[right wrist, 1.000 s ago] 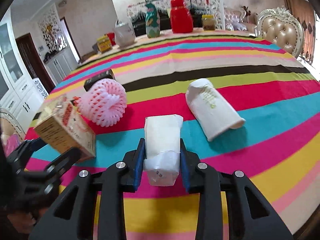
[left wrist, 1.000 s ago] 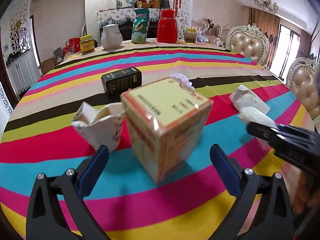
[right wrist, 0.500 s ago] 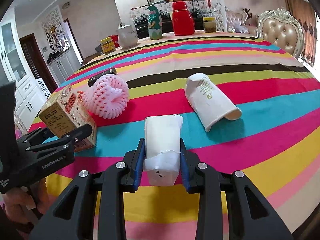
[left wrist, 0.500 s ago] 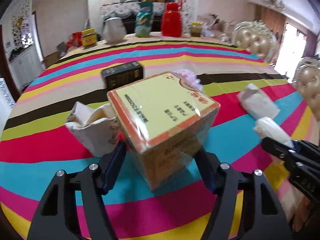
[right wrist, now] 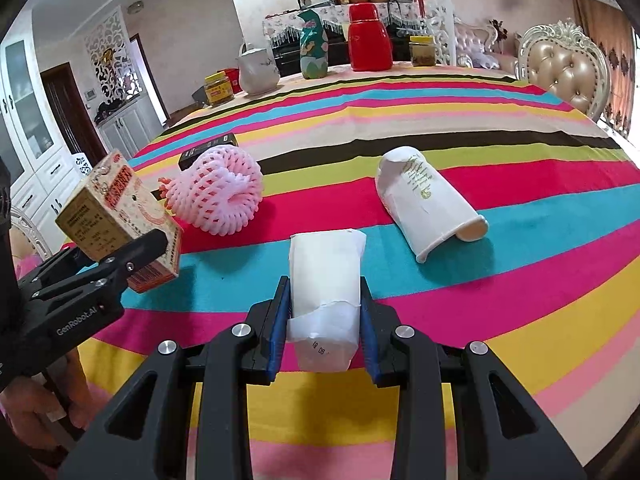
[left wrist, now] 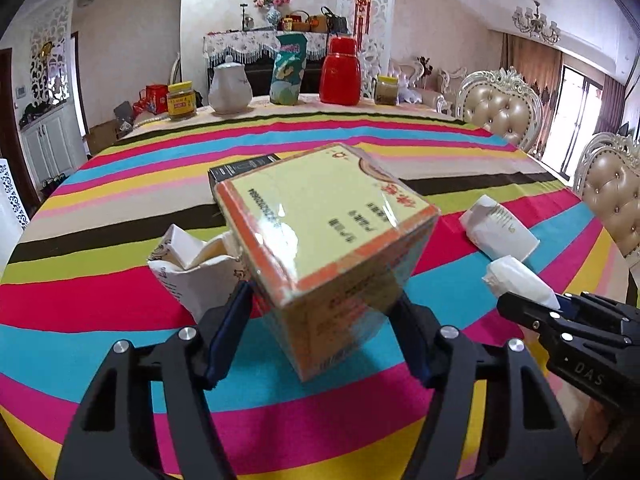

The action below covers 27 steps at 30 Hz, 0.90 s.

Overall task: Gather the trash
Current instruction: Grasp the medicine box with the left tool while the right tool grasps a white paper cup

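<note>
My left gripper [left wrist: 320,320] is shut on a yellow and orange carton box [left wrist: 328,236] and holds it tilted above the striped tablecloth [left wrist: 120,344]; the box also shows in the right wrist view [right wrist: 116,220]. My right gripper [right wrist: 324,316] is shut on a white paper packet [right wrist: 324,284], also seen in the left wrist view [left wrist: 520,280]. A crushed paper cup [left wrist: 192,268] lies just left of the held box. A white paper cup [right wrist: 428,204] lies on its side on the table. A pink foam fruit net [right wrist: 220,192] lies beside a black box [right wrist: 204,150].
A white teapot [left wrist: 230,90], a yellow-lidded jar [left wrist: 181,101], a green bag [left wrist: 289,69], a red thermos [left wrist: 341,71] and another jar [left wrist: 386,90] stand at the table's far edge. Padded chairs [left wrist: 500,112] stand on the right.
My left gripper has closed on the carton box and lifted it, tilted, off the table. My right gripper has kept hold of the white packet and barely moved.
</note>
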Available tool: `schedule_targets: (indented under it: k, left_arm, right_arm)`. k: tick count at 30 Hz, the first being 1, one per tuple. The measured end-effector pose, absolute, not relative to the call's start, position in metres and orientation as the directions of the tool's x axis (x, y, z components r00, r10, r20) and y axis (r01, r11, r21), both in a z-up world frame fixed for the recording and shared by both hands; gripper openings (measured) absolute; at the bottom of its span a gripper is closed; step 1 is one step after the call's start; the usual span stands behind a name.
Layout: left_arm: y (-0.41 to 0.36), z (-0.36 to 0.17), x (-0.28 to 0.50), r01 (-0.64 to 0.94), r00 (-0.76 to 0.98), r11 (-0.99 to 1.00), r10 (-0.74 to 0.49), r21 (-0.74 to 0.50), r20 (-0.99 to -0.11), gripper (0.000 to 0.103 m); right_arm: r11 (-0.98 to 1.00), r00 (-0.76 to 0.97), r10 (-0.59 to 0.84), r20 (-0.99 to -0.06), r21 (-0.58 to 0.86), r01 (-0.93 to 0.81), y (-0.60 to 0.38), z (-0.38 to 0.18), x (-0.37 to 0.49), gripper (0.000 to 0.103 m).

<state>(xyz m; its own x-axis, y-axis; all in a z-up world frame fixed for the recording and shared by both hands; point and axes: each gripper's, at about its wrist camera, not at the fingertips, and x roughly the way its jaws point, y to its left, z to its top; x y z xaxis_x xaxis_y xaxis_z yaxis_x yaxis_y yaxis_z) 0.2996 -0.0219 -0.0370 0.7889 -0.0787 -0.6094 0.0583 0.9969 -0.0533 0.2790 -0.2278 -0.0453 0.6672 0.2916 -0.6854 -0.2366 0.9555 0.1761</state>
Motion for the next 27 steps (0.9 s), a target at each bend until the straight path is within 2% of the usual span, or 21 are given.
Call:
schedule_targets:
  k: [7,15,27]
  left_arm:
    - [-0.017,-0.030,0.290,0.052,0.827,0.996,-0.081,-0.067,-0.556,0.066]
    - [-0.018,-0.029,0.289,0.049,0.836,0.997,-0.077,-0.066,-0.543,0.066]
    - [-0.017,-0.027,0.285,0.046,0.852,0.997,-0.075,-0.069,-0.519,0.066]
  right_arm:
    - [0.959,0.719,0.271,-0.640,0.120,-0.256,-0.222,-0.037,0.268,0.032]
    - [0.961,0.775,0.254,-0.579,0.063,-0.268,-0.217,-0.028,0.260,0.032]
    - [0.960,0.792,0.258,-0.553,0.054,-0.275,-0.218,-0.025,0.260,0.032]
